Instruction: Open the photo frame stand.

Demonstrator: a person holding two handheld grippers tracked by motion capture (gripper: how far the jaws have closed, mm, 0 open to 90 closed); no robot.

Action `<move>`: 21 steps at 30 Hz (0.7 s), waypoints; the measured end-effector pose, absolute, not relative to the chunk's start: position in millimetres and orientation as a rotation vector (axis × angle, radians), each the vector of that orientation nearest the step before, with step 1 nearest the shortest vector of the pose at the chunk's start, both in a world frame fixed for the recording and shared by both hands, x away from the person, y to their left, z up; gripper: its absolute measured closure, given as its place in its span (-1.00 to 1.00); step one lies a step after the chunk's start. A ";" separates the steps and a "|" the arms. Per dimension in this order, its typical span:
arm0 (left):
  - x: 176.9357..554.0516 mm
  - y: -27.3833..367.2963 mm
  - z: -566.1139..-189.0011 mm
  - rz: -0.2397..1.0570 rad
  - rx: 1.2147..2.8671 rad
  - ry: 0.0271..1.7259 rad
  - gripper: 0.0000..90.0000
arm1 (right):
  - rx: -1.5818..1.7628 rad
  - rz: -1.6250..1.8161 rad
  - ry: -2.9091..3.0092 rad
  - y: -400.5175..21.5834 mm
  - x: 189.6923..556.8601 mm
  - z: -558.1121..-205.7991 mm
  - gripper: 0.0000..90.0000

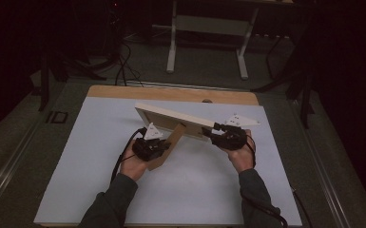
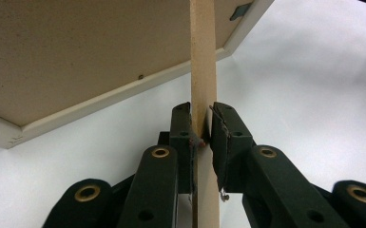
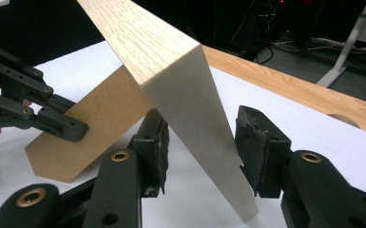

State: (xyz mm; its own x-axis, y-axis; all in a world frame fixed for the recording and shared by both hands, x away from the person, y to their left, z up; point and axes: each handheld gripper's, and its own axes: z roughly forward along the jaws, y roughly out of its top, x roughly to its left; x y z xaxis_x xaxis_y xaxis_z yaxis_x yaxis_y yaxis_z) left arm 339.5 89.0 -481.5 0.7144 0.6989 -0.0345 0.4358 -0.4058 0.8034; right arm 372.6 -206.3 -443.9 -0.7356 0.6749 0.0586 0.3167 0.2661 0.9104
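Picture frame (image 1: 171, 117) held tilted above white table sheet (image 1: 76, 156), centre of high view; pale wood rim, light oak grain on one face, brown fibreboard back. Brown stand flap (image 1: 168, 147) swings out from back toward lower left. Left gripper (image 1: 153, 148) clamped narrow on flap's thin edge. Right gripper (image 1: 220, 134) spread wide around frame's corner; pads seemingly touching, contact unclear.
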 end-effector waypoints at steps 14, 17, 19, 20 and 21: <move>338.1 92.5 -483.6 0.369 2.055 0.854 0.69 | 0.918 1.468 2.208 -207.1 369.8 -447.0 0.17; 338.7 95.4 -482.2 0.350 2.032 0.858 0.62 | 0.923 1.471 2.206 -208.7 369.5 -448.3 0.16; 339.2 97.7 -481.4 0.337 2.025 0.858 0.58 | 0.928 1.466 2.206 -210.1 369.0 -449.1 0.14; 339.2 97.7 -481.4 0.337 2.025 0.858 0.57 | 0.928 1.466 2.206 -210.1 369.0 -449.1 0.14; 339.5 100.8 -480.2 0.327 2.016 0.859 0.55 | 0.929 1.471 2.206 -212.1 368.9 -450.2 0.14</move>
